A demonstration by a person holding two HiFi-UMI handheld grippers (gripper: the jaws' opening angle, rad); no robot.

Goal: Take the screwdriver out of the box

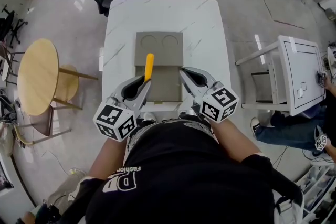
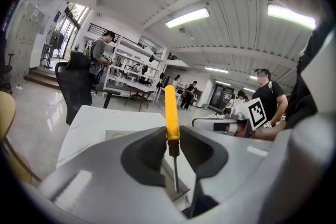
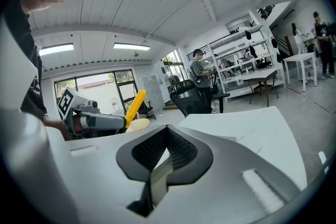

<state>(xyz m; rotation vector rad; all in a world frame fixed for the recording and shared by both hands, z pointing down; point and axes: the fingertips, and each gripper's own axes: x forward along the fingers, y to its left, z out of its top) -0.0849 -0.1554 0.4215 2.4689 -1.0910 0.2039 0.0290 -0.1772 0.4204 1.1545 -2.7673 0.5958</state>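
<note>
Left gripper view, screwdriver [image 2: 170, 113] shaft vis., head view handle only

- We are reading "Fashion" in small white print on the person's black shirt [image 1: 178, 181], beside larger white letters we are not making out.
- We are seeing only square code markers on the left cube [image 1: 115, 121] and the right cube [image 1: 219, 103].

Bright ceiling strip lights [image 2: 187, 17], soft shadows, fisheye bending at edges
</note>
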